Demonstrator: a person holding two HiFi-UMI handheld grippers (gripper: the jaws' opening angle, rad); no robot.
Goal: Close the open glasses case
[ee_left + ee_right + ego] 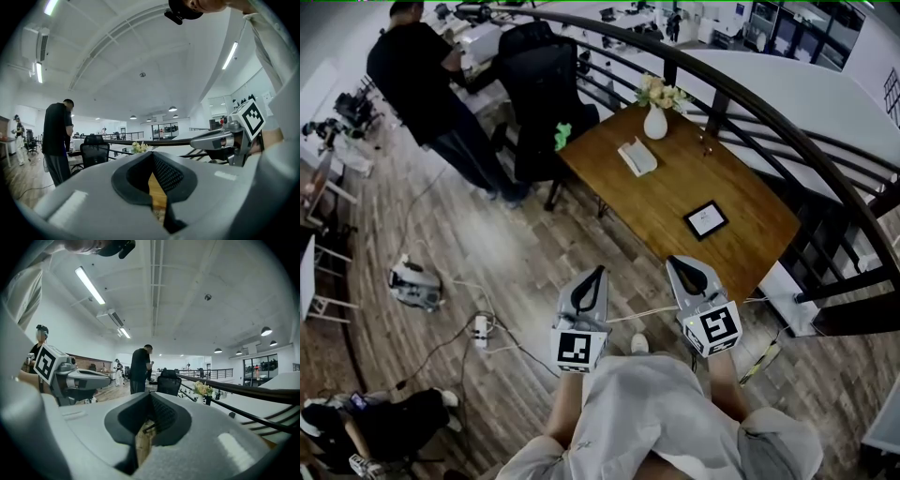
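The open glasses case (637,156) is pale and lies on the wooden table (741,234), toward its far end near a vase. Both grippers hang over the floor in front of the table's near corner, well short of the case. My left gripper (598,271) is shut with nothing in it; in its own view the jaws (151,154) meet at the tip. My right gripper (676,262) is likewise shut and empty, its tip (150,395) aimed toward the table. Each gripper shows in the other's view: the right gripper (220,139) and the left gripper (82,376).
A white vase of flowers (655,118) and a black-framed card (706,219) sit on the table. A black office chair (546,84) stands at its far left, a person (422,75) beyond it. A curved railing (787,131) borders the right. Cables and a power strip (480,328) lie on the floor.
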